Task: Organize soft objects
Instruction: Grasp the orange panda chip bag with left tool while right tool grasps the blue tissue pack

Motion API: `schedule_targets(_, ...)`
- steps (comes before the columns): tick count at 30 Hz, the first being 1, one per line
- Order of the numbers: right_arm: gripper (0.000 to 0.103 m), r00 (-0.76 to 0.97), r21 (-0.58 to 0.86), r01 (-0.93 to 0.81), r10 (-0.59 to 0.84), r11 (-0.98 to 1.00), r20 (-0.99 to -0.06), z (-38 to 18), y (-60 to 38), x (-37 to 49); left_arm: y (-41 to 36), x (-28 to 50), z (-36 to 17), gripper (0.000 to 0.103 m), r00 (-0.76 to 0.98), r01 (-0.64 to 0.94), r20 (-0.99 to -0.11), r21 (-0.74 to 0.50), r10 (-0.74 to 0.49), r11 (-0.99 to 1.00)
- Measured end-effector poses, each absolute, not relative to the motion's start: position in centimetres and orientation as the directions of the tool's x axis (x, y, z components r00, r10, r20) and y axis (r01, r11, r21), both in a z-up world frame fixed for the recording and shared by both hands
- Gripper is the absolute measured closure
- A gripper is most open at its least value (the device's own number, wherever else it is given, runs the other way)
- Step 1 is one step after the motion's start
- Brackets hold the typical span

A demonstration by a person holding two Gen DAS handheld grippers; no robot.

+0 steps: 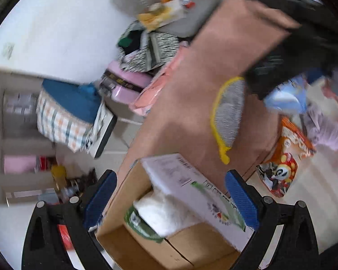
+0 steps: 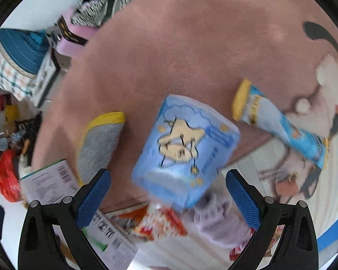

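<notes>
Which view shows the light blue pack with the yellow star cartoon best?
The right wrist view: the light blue pack with the yellow star cartoon fills the centre ahead of the open right gripper, print visible though blurred. The left wrist view catches only a blurred blue corner beneath a dark shape.

Pink rug point(image 2: 191, 45): matt, short-piled cloth. Blue star pack point(image 2: 184, 153): glossy plastic film, blurred. Second blue packet point(image 2: 281, 126): same shiny film, yellow-edged. Grey mitt point(image 2: 101, 144): knitted-looking cloth, rough, yellow cloth trim. Cardboard box point(image 1: 169, 247): brown matt card, white printed paper label. White wad inside point(image 1: 164, 213): fluffy, soft fibre. Claw fingers point(image 1: 242, 200): blue textured pads on black matt plastic. Lilac garment point(image 2: 220, 222): fuzzy fleece. Snack bag point(image 1: 281, 171): glossy printed film.
</notes>
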State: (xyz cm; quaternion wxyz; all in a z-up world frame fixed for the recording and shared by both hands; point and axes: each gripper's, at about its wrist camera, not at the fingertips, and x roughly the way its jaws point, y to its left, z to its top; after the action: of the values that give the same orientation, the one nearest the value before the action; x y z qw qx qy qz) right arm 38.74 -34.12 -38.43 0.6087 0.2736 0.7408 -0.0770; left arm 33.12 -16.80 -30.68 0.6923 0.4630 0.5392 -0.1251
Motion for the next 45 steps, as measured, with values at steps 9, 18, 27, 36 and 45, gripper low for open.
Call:
schedule_targets(9, 0.033, -0.252, 0.114, 0.284, 0.189, 0.952, -0.949, -41.3, -35.9, 35.8, -20.4, 31.2, -32.3, 0.004, 0.238, 0.847, -0.952, 0.299, 0.191, 0.44)
schedule_targets(18, 0.033, -0.277, 0.089, 0.274, 0.167, 0.957, -0.946, -42.0, -41.6, 30.4, -24.7, 28.7, -39.2, 0.004, -0.021, 0.928, -0.961, 0.085, 0.277, 0.363)
schedule_targets(27, 0.031, -0.126, 0.14, 0.216, 0.169, 0.966, -0.977, -38.6, -42.2, 28.2, -22.6, 33.4, -41.6, 0.062, -0.231, 0.651, -0.946, 0.024, 0.228, 0.758)
schedule_targets(36, 0.019, -0.076, 0.004, -0.25, -0.016, 0.968, -0.997, -37.3, -35.3, 32.8, -16.0, 36.6, -41.5, 0.061, -0.314, 0.005, -0.944, -0.113, -0.105, 0.994)
schedule_targets(45, 0.027, -0.225, 0.122, -0.194, 0.077, 0.973, -0.971, -39.3, -34.4, 33.8, -17.7, 33.7, -42.1, 0.044, -0.329, 0.072, -0.942, -0.101, -0.072, 0.992)
